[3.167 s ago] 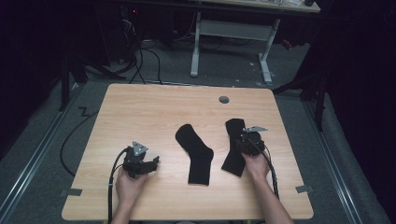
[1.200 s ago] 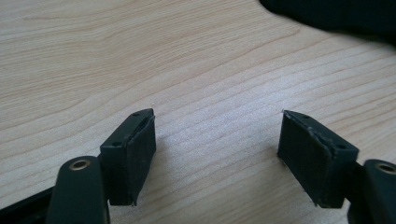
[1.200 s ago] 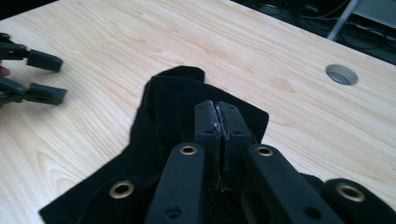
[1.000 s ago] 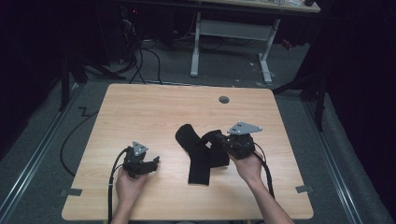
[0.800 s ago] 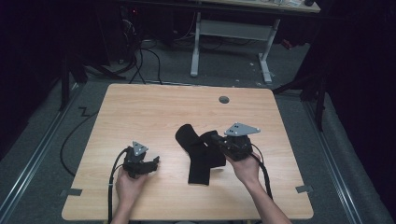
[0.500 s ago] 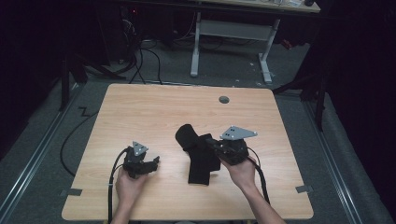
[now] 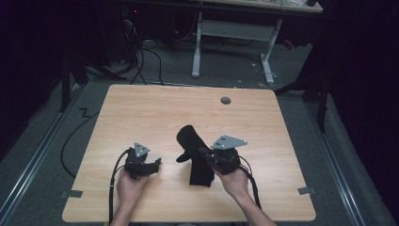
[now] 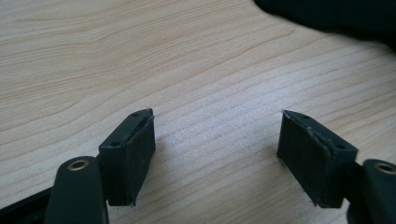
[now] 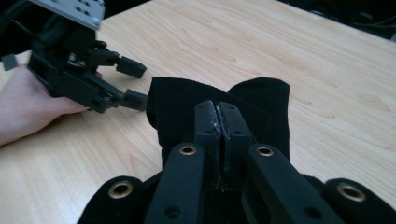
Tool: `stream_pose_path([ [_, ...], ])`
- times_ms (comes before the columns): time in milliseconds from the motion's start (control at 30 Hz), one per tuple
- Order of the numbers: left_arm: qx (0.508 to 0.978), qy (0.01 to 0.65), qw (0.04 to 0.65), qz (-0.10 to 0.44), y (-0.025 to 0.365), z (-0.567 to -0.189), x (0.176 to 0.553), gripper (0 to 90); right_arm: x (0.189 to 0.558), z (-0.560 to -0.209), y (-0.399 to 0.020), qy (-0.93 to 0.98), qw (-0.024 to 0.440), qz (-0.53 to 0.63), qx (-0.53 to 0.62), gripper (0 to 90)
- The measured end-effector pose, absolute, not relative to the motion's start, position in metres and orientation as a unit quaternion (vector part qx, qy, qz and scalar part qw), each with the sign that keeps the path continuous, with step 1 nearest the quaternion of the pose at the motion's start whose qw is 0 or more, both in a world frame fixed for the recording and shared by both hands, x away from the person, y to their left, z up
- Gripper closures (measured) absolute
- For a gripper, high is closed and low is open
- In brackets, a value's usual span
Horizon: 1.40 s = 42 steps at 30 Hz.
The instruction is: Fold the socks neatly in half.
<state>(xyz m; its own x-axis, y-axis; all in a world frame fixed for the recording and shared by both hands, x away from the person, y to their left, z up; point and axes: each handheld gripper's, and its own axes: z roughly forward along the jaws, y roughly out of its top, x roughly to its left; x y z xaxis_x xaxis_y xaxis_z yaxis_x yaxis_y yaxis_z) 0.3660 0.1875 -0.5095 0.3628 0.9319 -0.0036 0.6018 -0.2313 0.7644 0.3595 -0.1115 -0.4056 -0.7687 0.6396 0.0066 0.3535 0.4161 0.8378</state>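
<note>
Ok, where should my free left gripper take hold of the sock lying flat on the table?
Probably the near end of the flat sock, coming in from its left edge with the open left gripper. That end lies flat and bare; the right gripper dangles the other sock over the middle.

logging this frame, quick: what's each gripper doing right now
Left gripper: open, empty, over the table.
Right gripper: shut on the black sock.
</note>
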Motion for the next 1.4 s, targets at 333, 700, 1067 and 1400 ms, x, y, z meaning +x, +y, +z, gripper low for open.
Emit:
stream_pose_path([
  [333, 0.724, 0.528, 0.408, 0.175, 0.182, -0.5, 0.38, 35.4, 0.372, -0.433, -0.109, 0.83, 0.161, 0.432, 0.314, 86.9],
  [700, 0.75, 0.495, 0.421, 0.122, 0.147, -0.486, 0.392, 37.3, 0.366, -0.46, -0.113, 0.841, 0.158, 0.41, 0.315, 86.1],
  [1067, 0.791, 0.473, 0.371, 0.114, 0.127, -0.493, 0.389, 40.0, 0.364, -0.481, -0.112, 0.848, 0.153, 0.399, 0.314, 80.8],
  [1400, 0.807, 0.456, 0.348, 0.142, 0.115, -0.495, 0.39, 51.5, 0.36, -0.48, -0.122, 0.836, 0.153, 0.421, 0.318, 67.6],
])
